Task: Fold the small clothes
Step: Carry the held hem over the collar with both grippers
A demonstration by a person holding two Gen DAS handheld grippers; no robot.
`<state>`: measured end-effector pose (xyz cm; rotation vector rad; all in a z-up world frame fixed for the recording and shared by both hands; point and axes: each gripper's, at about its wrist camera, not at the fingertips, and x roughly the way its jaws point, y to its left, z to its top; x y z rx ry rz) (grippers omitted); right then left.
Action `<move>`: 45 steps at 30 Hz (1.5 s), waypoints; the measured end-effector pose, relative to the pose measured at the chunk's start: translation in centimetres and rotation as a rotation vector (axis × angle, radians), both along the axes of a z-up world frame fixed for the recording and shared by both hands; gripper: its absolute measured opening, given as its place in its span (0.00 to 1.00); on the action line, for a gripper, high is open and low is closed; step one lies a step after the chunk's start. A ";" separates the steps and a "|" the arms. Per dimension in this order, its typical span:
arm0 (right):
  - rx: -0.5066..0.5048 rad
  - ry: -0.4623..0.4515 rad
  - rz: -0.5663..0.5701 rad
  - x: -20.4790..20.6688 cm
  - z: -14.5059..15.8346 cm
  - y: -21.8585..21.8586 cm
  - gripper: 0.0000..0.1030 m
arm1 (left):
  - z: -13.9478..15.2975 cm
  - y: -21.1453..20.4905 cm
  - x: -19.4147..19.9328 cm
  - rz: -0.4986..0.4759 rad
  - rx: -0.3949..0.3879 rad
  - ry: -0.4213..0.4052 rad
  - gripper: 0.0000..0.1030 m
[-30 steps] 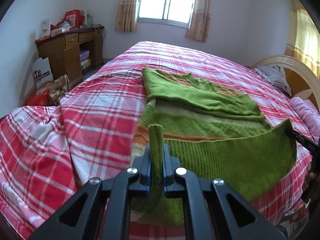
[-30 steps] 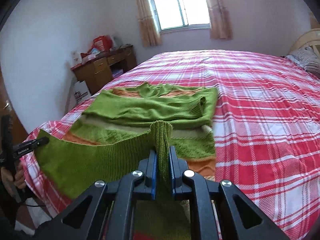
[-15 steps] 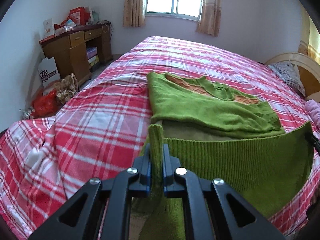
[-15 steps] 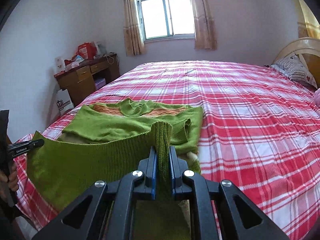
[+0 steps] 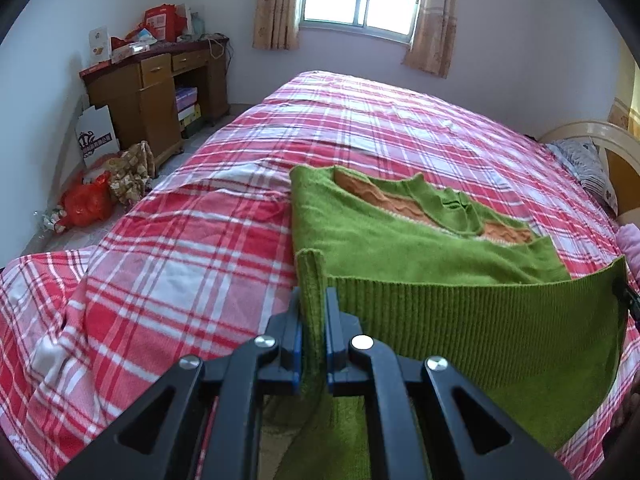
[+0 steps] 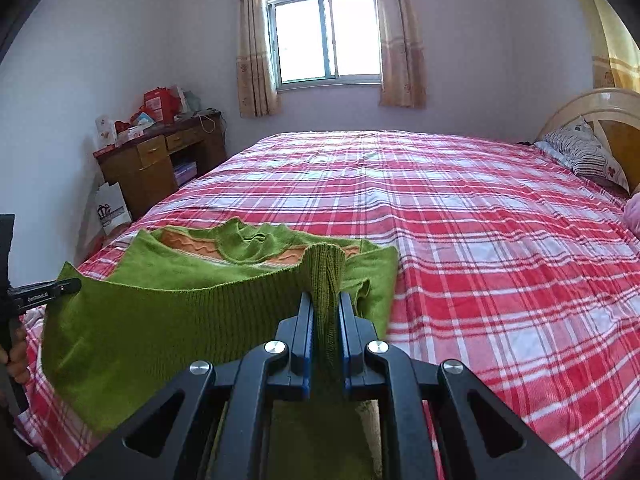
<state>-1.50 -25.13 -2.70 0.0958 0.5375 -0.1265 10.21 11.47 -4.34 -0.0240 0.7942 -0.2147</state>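
Left tool (image 5: 313, 300): pinching one corner of the ribbed hem of the green knitted sweater with orange chest band (image 5: 400, 240), fingers pressed on the fabric.
Sweater: lying on the red-and-white plaid bed (image 5: 192, 248) straight ahead of both tools; hem lifted and stretched as a band between them, above the folded body.
Right tool (image 6: 326, 304): clamped on the opposite hem corner, knit bunched upright between its fingers; the left tool's tip (image 6: 48, 290) shows far to its left, at the band's end.
Surroundings: brown wooden desk (image 5: 152, 92) ahead-left; curtained window (image 6: 326, 40) beyond the bed.
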 end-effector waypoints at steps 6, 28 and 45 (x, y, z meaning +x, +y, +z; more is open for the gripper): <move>-0.012 -0.002 -0.019 2.4 0.1 -0.6 0.10 | 0.2 -0.5 2.5 0.017 -0.026 0.004 0.08; -0.045 0.059 -0.078 14.2 -1.1 -5.1 0.09 | 0.3 -4.7 15.1 0.078 -0.060 0.021 0.06; -0.021 0.265 -0.124 22.1 -7.1 -7.6 0.09 | -5.1 -6.5 22.0 0.189 0.035 0.121 0.05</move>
